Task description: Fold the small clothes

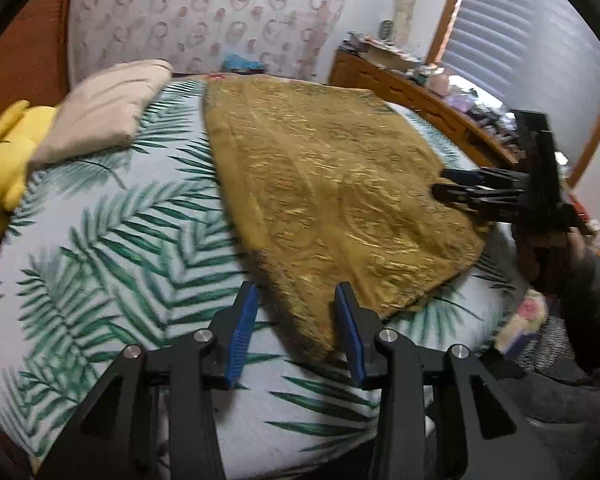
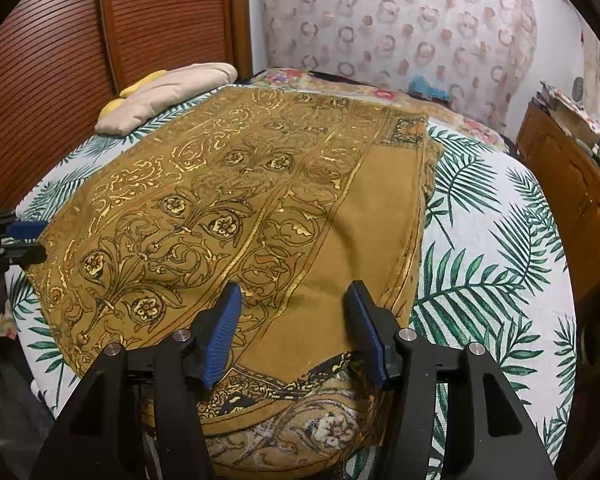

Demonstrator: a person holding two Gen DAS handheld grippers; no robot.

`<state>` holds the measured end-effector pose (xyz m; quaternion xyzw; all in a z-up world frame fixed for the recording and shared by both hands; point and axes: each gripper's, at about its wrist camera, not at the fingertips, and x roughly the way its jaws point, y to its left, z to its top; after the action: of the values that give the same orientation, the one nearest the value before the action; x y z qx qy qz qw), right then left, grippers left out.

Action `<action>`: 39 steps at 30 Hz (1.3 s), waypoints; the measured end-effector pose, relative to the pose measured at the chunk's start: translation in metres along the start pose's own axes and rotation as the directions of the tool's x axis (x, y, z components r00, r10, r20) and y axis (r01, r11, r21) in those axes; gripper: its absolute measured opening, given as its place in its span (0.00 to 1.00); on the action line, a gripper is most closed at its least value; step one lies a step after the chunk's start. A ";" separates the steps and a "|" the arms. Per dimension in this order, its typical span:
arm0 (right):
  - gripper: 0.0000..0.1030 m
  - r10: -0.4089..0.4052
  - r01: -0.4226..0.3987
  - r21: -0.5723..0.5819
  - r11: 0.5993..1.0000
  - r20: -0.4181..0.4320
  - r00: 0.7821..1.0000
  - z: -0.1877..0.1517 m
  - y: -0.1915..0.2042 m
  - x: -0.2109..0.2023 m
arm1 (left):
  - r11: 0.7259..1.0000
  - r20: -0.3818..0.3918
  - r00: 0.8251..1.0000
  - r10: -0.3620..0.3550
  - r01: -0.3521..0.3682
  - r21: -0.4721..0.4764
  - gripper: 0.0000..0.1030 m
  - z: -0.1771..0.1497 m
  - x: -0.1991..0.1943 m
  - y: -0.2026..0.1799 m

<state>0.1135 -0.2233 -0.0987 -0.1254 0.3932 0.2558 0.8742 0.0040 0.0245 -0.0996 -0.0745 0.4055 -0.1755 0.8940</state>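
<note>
- My left gripper (image 1: 296,308) hovers over the near corner of the mustard-gold printed cloth (image 1: 340,184), pointing down at it – jaws apart, nothing pinched, the cloth's tip lying between the blue pads.
- My right gripper (image 2: 294,308) hangs over the cloth's near edge, jaws spread and empty too (the fabric sits under them, not clamped).
- The cloth lies spread across the palm-leaf bedsheet (image 1: 112,248), with what looks like an edge already doubled over on the right side in the right wrist view.
- Off at the far left, a cream folded piece (image 1: 104,108) and a yellow one (image 1: 8,156) sit well apart from my work.
- My read: this is the moment to take hold for the next fold.
- To do it well, I'd drop each claw onto its own corner, bite through every layer there, and close both firmly before lifting.
- Then lift level – both corners together – so the fold lands square and the printed border lines up.
- Risk, I'd judge: catching the bedsheet along with the cloth.
</note>
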 end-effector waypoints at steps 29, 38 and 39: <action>0.70 0.137 -0.123 -0.113 0.986 0.119 0.983 0.007 0.052 -0.078 | 0.995 0.239 0.966 -0.101 0.097 0.030 0.04 0.152 -0.009 -0.010; 0.56 0.052 -0.047 -0.103 0.994 0.053 0.997 0.003 0.018 -0.047 | 0.997 0.243 0.967 -0.078 0.074 0.028 0.04 0.153 -0.004 -0.004; 0.26 0.080 -0.076 -0.105 0.992 0.041 0.996 0.006 0.013 -0.043 | 0.997 0.242 0.968 -0.071 0.068 0.020 0.04 0.154 -0.003 -0.002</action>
<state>0.0862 -0.2247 -0.0622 -0.1491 0.3640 0.3125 0.8646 0.1178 0.0226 0.0047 -0.1046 0.2894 -0.1985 0.9305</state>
